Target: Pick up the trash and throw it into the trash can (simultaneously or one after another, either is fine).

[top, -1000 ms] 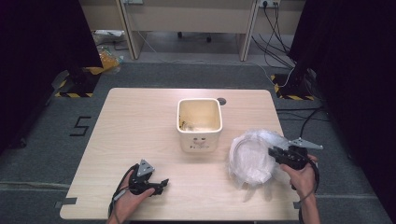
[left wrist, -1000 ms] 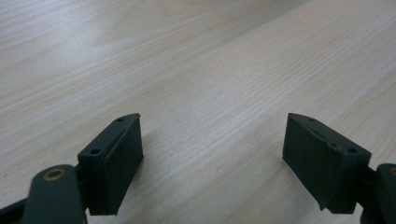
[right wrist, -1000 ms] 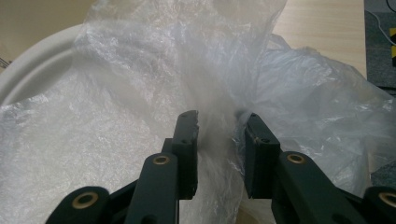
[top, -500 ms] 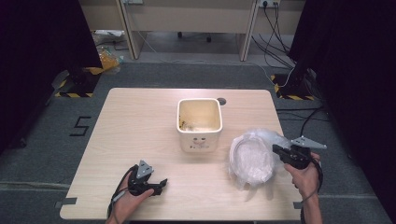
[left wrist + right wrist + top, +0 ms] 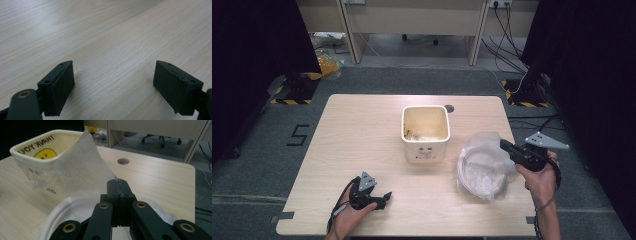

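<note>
On the wooden bench (image 5: 362, 135), the right claw (image 5: 117, 185) is pressed together, pinching the clear plastic bag (image 5: 82, 167) that wraps a white plate (image 5: 482, 172) right of the cream tub (image 5: 425, 131). The film blurs the plate's contents. The left claw (image 5: 122, 82) rests spread, empty, near the bench's front edge.

A yellow smiley and black lettering are printed on the cream square plastic tub (image 5: 47, 150); pale wood grain is shown by the tabletop (image 5: 357, 130).
</note>
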